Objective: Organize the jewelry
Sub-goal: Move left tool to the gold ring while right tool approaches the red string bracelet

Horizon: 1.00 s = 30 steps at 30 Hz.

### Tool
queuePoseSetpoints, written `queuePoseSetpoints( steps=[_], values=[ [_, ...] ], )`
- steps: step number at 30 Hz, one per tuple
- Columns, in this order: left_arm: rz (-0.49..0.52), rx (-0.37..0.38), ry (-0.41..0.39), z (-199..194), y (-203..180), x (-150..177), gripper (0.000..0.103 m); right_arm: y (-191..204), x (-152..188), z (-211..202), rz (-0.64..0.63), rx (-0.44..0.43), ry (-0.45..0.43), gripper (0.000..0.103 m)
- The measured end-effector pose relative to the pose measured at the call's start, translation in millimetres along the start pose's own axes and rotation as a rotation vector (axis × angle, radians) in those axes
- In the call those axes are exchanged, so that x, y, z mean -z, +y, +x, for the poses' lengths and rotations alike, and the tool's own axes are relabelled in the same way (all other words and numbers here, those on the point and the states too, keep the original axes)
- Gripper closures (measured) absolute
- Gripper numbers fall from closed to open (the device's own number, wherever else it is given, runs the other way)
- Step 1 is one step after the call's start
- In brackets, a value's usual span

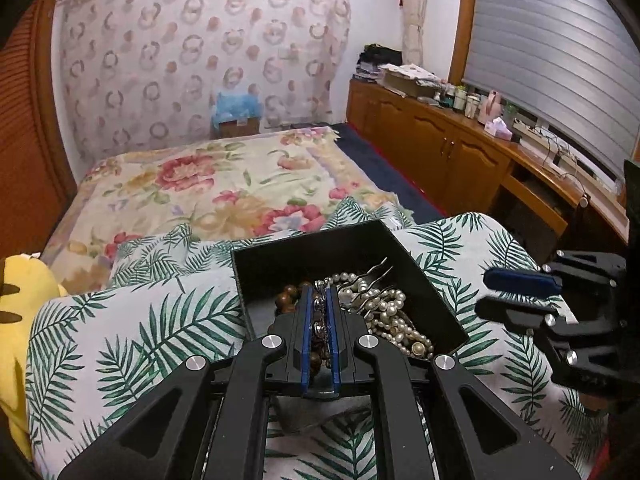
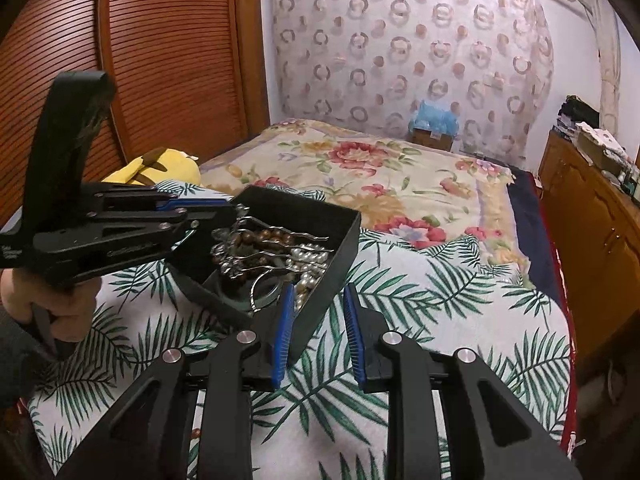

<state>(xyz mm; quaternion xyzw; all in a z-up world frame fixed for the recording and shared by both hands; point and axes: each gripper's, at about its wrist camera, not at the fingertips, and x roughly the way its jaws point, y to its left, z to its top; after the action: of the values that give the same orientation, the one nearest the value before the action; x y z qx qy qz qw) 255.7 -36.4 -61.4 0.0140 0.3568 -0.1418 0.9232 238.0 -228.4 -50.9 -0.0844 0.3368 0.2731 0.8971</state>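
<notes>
A black open box (image 1: 256, 280) sits on a palm-leaf pillow (image 1: 120, 340). It holds a tangle of white pearl strands (image 1: 392, 316), brown wooden beads (image 1: 290, 294) and wavy silver hairpins (image 1: 370, 272). My left gripper (image 1: 319, 296) is over the box, shut on a silvery metal jewelry piece that hangs between its blue pads (image 1: 306, 328). In the right wrist view the left gripper (image 2: 230, 210) holds that silvery piece (image 2: 224, 256) above the box (image 2: 340, 256). My right gripper (image 2: 318, 296) is open and straddles the box's near corner, holding nothing; it also shows in the left wrist view (image 1: 486, 294).
The pillow lies on a bed with a floral cover (image 1: 224, 184). A yellow plush toy (image 1: 20, 300) lies at the pillow's left. A wooden cabinet (image 1: 440, 148) with clutter runs along the right wall. A slatted wooden door (image 2: 120, 60) stands at the left.
</notes>
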Motion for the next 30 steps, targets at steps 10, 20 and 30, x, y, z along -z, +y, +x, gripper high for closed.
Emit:
queuePoseSetpoints(
  steps=[10,20,30],
  values=[
    [0.035,0.02,-0.035,-21.1,-10.9,3.2,0.087,5.9,25.0,-15.6,0.036,-0.025,0.016,0.076],
    [0.07,0.046,-0.04,-52.7,-18.3,34.3,0.079,28.7,67.1,-19.5,0.031,-0.051,0.098,0.076],
    [0.078,0.05,0.031,-60.3,-18.8,82.7,0.072,45.8,87.9,-23.6,0.026,-0.068,0.139,0.076]
  ],
)
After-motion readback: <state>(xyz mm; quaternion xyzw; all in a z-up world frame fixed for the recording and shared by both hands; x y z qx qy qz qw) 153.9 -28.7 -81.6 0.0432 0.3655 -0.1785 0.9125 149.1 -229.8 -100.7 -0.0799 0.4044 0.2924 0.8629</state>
